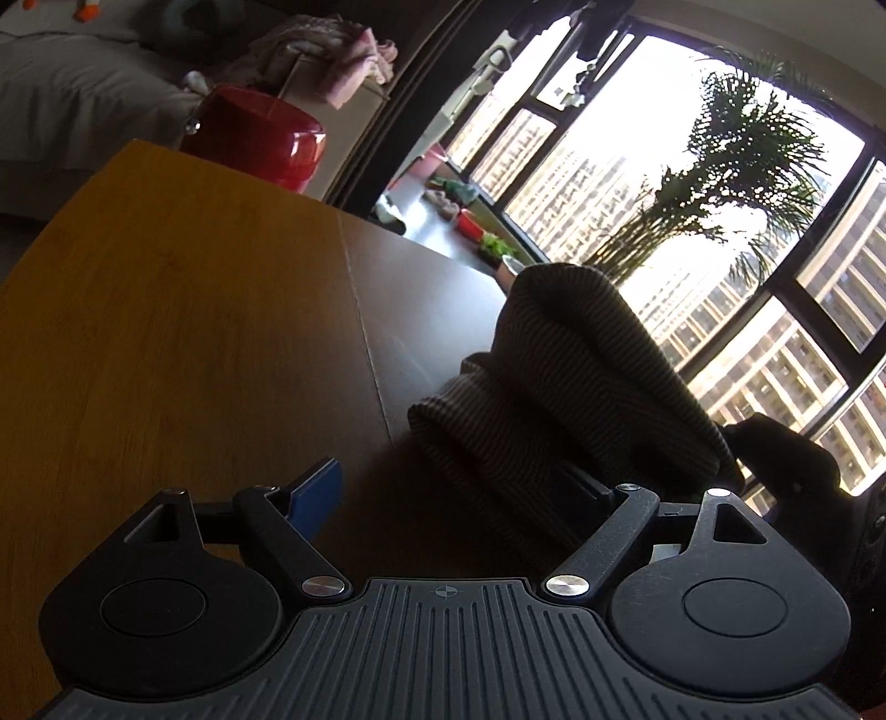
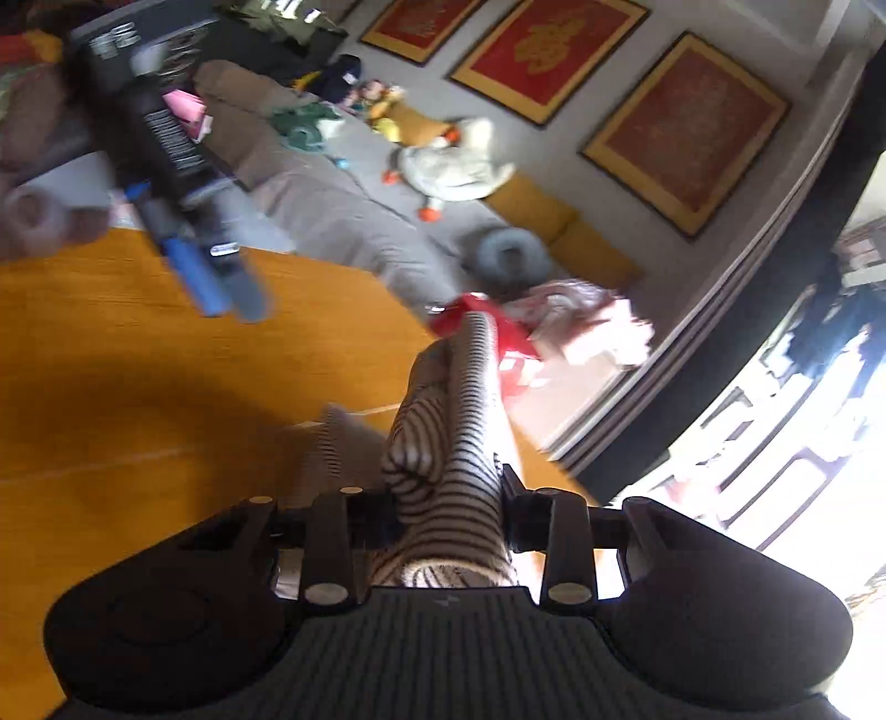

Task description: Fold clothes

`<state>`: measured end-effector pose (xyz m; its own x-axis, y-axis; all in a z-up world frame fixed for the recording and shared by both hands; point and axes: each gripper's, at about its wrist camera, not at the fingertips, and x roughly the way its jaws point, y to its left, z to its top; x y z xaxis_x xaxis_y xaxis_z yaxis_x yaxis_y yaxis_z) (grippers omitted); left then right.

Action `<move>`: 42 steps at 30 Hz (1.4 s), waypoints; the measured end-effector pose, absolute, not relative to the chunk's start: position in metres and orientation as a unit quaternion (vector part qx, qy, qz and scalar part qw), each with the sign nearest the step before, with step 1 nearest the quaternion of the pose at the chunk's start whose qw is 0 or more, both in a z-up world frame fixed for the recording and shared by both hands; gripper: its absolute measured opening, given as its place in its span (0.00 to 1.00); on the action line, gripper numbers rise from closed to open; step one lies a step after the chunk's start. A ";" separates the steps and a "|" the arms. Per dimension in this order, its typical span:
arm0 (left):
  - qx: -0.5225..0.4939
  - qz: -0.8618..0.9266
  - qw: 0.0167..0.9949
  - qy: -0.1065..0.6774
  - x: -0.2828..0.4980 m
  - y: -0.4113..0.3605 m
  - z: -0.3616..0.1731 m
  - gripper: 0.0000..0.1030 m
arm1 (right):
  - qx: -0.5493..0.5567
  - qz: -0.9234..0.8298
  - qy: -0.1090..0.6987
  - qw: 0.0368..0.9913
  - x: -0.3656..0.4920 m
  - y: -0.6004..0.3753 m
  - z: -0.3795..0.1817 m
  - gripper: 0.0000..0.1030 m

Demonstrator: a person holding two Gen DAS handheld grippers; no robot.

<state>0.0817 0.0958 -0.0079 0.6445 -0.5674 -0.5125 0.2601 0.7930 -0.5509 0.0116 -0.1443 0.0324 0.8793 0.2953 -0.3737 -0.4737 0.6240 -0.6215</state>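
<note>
place: home living room, likely | cues: sofa [image 2: 332, 205]; toys [image 2: 448, 160]; framed pictures [image 2: 545, 52]

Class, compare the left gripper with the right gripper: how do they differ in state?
The left gripper stands wide open; the right gripper is closed in. The left one's fingers pinch nothing, while the right's clamp the striped garment. Both are black and hover over the wooden table.

The wooden table [image 1: 166, 332] lies bare leftward — only the bunched striped garment [image 1: 565, 387] blocks the right.
</note>
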 end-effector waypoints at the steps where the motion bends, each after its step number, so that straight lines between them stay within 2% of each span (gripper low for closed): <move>1: -0.217 -0.237 0.879 0.351 0.082 0.094 -0.008 0.85 | -0.389 0.217 0.118 0.887 0.012 -0.145 0.030 0.32; 9: -0.202 -0.273 0.880 0.331 0.084 0.077 0.013 0.86 | -0.458 0.268 0.127 0.838 -0.004 -0.120 -0.021 0.33; 15: -0.195 -0.329 0.884 0.269 0.105 0.040 0.048 0.91 | -0.440 0.264 0.130 0.848 -0.011 -0.128 -0.022 0.37; 18: -0.212 -0.349 0.866 0.289 0.129 0.018 0.039 0.90 | -0.437 0.261 0.127 0.851 -0.016 -0.134 -0.019 0.38; 20: -0.213 -0.343 0.853 0.330 0.145 0.005 0.019 0.88 | -0.418 0.260 0.132 0.860 -0.019 -0.143 -0.010 0.45; 22: -0.203 -0.327 0.850 0.360 0.151 -0.001 -0.003 0.87 | -0.383 0.261 0.144 0.874 -0.021 -0.156 0.004 0.68; 23: -0.196 -0.322 0.852 0.363 0.150 -0.001 -0.009 0.87 | -0.352 0.267 0.151 0.884 -0.021 -0.166 0.015 0.73; 25: -0.182 -0.317 0.858 0.359 0.146 -0.001 -0.016 0.88 | -0.280 0.280 0.163 0.904 -0.018 -0.187 0.037 0.90; 27: -0.174 -0.317 0.862 0.356 0.142 0.000 -0.016 0.88 | -0.200 0.285 0.168 0.922 -0.009 -0.207 0.055 1.00; 30: -0.165 -0.314 0.865 0.354 0.140 -0.001 -0.016 0.88 | -0.102 0.291 0.174 0.935 0.012 -0.227 0.061 1.00; 32: -0.161 -0.313 0.867 0.354 0.139 -0.001 -0.016 0.88 | -0.103 0.270 0.182 0.940 0.027 -0.225 0.046 1.00; 35: -0.157 -0.313 0.867 0.356 0.138 0.000 -0.016 0.88 | -0.152 0.246 0.246 0.925 0.055 -0.216 0.009 1.00; 39: -0.155 -0.317 0.865 0.358 0.138 0.001 -0.017 0.88 | -0.107 0.232 0.254 0.933 0.050 -0.226 0.002 1.00; 42: -0.147 -0.317 0.866 0.358 0.137 -0.002 -0.017 0.91 | -0.114 0.231 0.258 0.931 0.042 -0.228 0.010 1.00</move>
